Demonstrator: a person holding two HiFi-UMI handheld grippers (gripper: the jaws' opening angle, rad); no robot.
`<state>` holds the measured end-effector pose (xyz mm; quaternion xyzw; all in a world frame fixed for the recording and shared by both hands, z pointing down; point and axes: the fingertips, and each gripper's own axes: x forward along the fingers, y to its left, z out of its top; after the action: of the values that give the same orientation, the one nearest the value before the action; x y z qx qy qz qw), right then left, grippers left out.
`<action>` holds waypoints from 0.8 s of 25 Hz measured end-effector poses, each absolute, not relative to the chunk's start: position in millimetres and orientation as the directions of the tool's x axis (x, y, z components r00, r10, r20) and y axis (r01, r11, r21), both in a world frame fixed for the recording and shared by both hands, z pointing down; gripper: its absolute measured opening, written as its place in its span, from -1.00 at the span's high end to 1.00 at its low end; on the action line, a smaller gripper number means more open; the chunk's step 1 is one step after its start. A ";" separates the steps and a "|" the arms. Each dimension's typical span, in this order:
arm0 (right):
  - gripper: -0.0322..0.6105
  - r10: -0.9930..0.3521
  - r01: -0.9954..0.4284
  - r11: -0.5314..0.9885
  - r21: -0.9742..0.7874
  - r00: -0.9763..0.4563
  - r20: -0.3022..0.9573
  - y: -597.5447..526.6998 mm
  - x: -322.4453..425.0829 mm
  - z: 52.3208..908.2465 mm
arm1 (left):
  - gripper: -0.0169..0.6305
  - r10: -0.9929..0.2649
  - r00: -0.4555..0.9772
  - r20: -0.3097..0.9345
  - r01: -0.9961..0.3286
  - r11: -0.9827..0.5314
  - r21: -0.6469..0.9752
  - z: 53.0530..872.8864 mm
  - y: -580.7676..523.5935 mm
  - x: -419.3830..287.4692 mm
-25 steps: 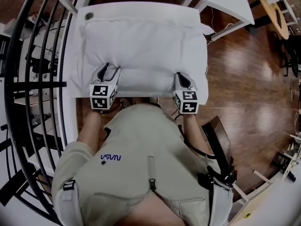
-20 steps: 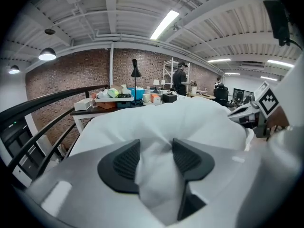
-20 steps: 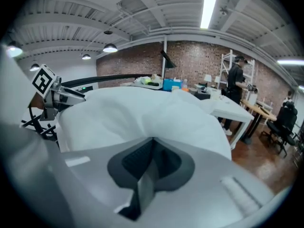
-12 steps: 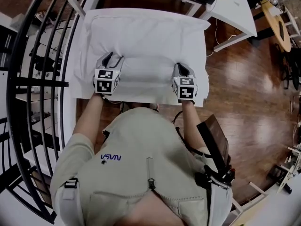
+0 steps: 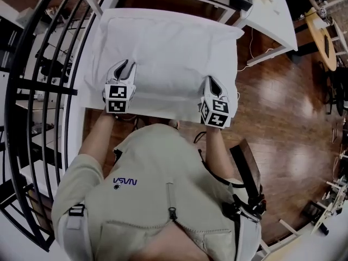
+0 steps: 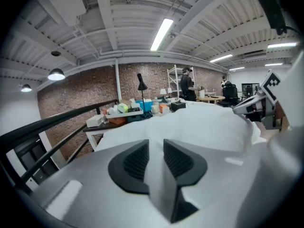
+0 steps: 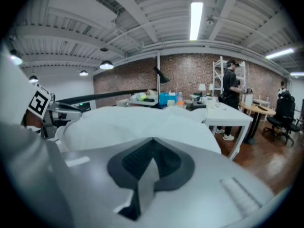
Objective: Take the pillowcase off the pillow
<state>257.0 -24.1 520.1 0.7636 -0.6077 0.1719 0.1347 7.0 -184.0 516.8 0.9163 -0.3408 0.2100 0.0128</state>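
A white pillow in its white pillowcase (image 5: 168, 53) lies on a white table (image 5: 82, 99) in front of the person. My left gripper (image 5: 126, 64) is at the pillow's near left edge. Its jaws have just been closing, and a fold of pillowcase (image 6: 156, 141) fills the narrow gap between the pads. At the near right edge, my right gripper (image 5: 211, 80) is shut on a pinch of the pillowcase, and a flap of cloth (image 7: 145, 184) hangs out below the pads. In both gripper views the pillow bulges up just beyond the jaws.
A black metal railing (image 5: 32, 91) runs along the left side. A second white table (image 5: 272, 10) stands at the back right over wooden floor (image 5: 283, 102). A cluttered desk (image 6: 128, 113) sits beyond the pillow. A person (image 7: 231, 94) stands far off by shelves.
The left gripper's jaws have narrowed onto the pillowcase cloth. Both grippers have shifted a little and risen with the pillow's near edge.
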 end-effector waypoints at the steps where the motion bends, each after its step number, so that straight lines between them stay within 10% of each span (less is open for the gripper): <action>1: 0.89 -0.899 -0.973 -0.232 -0.017 0.208 0.386 -22.9 258.6 505.7 | 0.72 -0.645 0.674 0.359 -0.651 -0.749 -0.123 503.7 -183.1 3.6; 20: 0.89 -0.901 -0.933 0.359 -0.032 -0.356 0.248 -80.1 109.9 460.9 | 0.93 -0.881 0.404 0.247 -0.899 -0.432 -0.070 457.4 -103.8 -89.1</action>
<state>109.9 -80.1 460.9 0.5598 -0.8190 0.0837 0.0940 -89.1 -103.8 457.4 0.8370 -0.5316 0.1242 0.0372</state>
